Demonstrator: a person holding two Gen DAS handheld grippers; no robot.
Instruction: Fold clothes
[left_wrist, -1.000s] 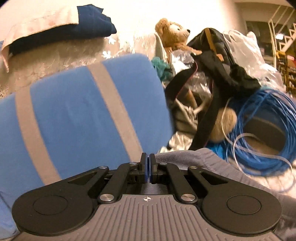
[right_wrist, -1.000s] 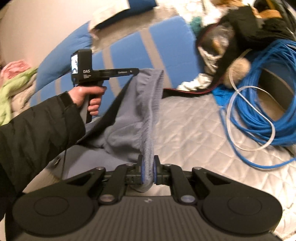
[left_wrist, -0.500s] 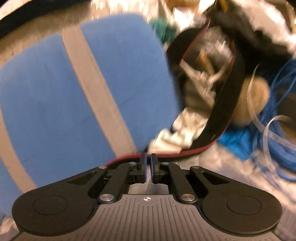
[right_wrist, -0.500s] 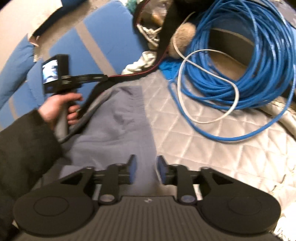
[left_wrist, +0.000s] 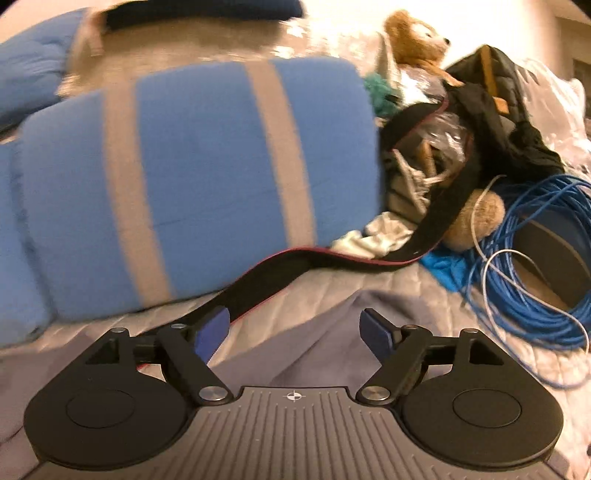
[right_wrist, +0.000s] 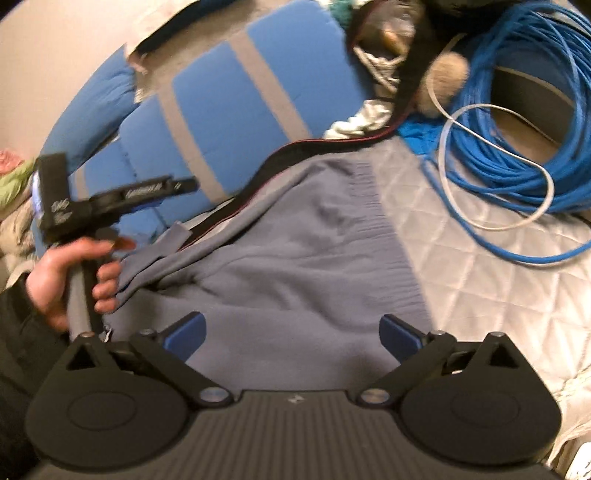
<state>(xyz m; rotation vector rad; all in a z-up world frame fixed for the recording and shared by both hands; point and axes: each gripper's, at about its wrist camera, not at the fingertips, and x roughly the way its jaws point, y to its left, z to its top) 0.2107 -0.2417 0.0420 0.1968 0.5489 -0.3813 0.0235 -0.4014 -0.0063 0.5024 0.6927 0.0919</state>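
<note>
Left gripper (left_wrist: 295, 330): fingers (left_wrist: 212, 329) spread wide apart, blue pads facing inward, nothing held between them. A grey garment (left_wrist: 317, 343) lies below the gap; contact with either pad cannot be confirmed. A black strap with red edging (left_wrist: 280, 273) runs from beside the left pad toward 1 o'clock.

Right gripper (right_wrist: 293, 334): fingers (right_wrist: 186, 334) likewise spread wide, empty. They stand over the near portion of the grey garment (right_wrist: 295, 258); whether the pads touch the cloth cannot be told.

Grey garment: lies spread on the quilted bed cover (right_wrist: 472, 266), filling the centre of the right wrist view. Its surface is mostly flat with soft creases; a ribbed edge runs along the side toward 1 o'clock. At 9 o'clock the cloth bunches into folds next to the person's left hand (right_wrist: 70, 273), which grips the handle of the left gripper (right_wrist: 110, 199); that gripper appears blurred.

Surroundings: a blue cushion with grey stripes (left_wrist: 199, 184) sits beyond the garment at 11 o'clock in the left view. A coil of blue cable (right_wrist: 517, 122) with one white loop rests on the bed at 2 o'clock, apart from the garment. A stuffed bear (left_wrist: 417, 40) and a dark bag (left_wrist: 502, 122) lie at 1 o'clock, in the clutter behind.
</note>
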